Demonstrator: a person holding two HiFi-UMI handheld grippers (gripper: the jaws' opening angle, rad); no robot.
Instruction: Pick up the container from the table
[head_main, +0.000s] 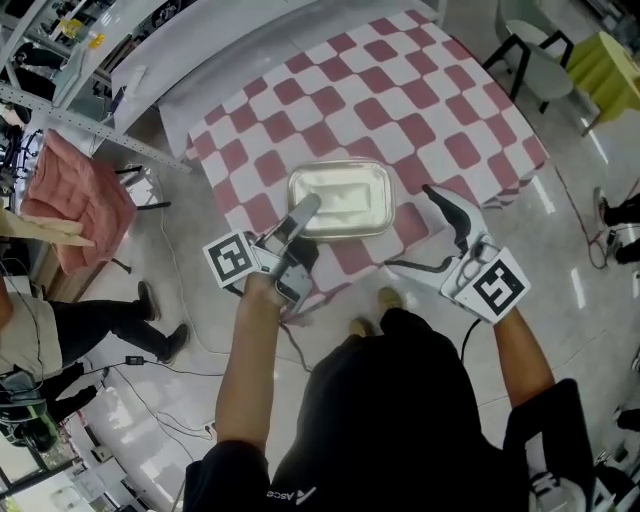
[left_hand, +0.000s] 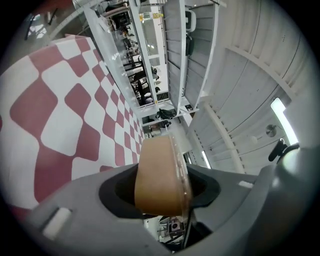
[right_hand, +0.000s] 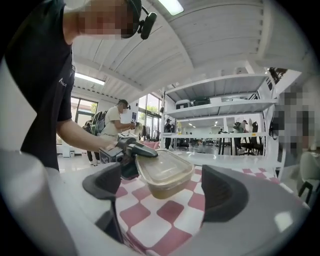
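A rectangular container with a clear lid and a tan base hangs tilted just over the red-and-white checked table. My left gripper is shut on its near-left end. In the left gripper view the tan wall of the container fills the gap between the jaws of that gripper. My right gripper stands open to the right of the container, apart from it. In the right gripper view the container shows ahead of the wide jaws of the right gripper, which have nothing between them.
The table's near edge lies just in front of me. A chair with a pink cushion and a metal shelf stand to the left. A person's legs are at the lower left. Chairs stand at the far right.
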